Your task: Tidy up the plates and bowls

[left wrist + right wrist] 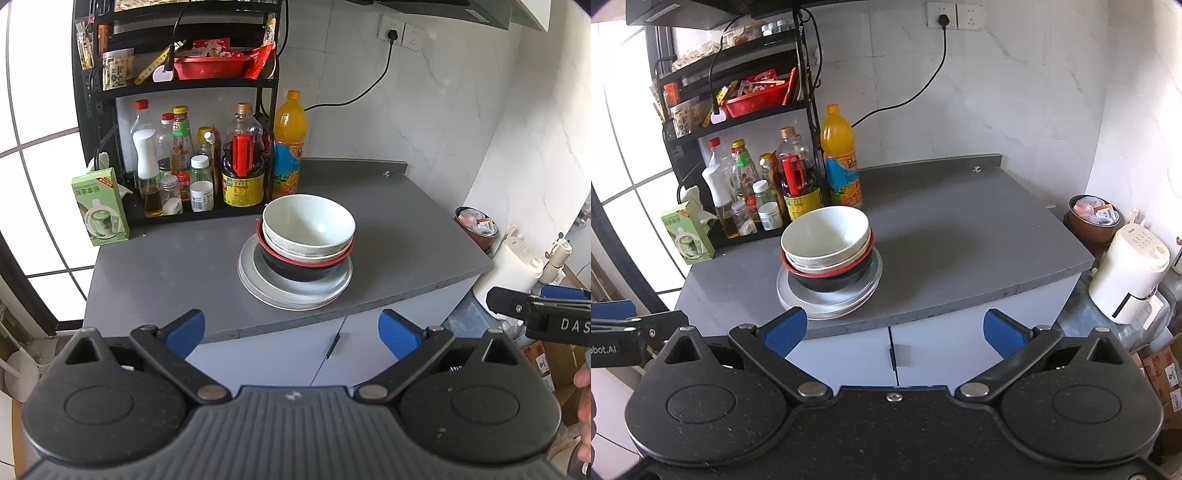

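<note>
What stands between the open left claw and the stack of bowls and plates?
Nothing: in the left wrist view only bare grey countertop lies between the left claw and the stack of bowls and plates.

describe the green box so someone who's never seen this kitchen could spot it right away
Start at the grey countertop and go to the black rack full of bottles at its back left. The green box stands upright on the counter just outside the rack's left end, the only carton among bottles, with a cup pictured on its front.

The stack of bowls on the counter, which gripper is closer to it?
Hard to call; perhaps the left. The left gripper faces the stack of bowls almost head-on, off the counter's front edge. The right gripper sits equally far back, with the stack off to its left.
</note>
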The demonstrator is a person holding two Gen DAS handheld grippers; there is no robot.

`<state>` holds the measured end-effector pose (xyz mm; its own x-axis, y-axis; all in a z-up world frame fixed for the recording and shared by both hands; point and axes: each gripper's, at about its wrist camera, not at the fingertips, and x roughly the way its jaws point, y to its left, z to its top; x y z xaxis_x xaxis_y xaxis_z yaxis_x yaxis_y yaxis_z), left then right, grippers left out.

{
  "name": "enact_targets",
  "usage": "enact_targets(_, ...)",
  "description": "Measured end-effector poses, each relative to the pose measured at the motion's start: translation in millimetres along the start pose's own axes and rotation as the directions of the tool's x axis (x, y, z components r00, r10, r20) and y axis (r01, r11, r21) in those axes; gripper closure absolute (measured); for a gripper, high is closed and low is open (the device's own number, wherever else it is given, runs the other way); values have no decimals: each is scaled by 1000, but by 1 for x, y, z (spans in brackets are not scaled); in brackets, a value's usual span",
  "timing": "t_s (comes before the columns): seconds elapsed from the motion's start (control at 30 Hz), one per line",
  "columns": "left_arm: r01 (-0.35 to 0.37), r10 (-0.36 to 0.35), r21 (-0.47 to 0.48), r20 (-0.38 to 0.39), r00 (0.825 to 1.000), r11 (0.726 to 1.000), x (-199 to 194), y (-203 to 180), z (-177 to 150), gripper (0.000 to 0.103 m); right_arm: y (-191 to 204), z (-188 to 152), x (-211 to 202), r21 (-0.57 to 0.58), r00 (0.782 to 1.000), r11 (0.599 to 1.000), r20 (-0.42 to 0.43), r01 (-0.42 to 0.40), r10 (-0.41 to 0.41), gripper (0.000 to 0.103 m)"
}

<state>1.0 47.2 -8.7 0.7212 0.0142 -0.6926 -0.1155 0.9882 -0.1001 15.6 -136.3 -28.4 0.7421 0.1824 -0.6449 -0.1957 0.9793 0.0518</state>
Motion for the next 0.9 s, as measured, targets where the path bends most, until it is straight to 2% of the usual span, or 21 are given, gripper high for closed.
enact_targets(0.9,-6,6,1,-2,1000,1000,11,-10,6,3,-8,5,7,-9,1000,1000,5,-1,1,0)
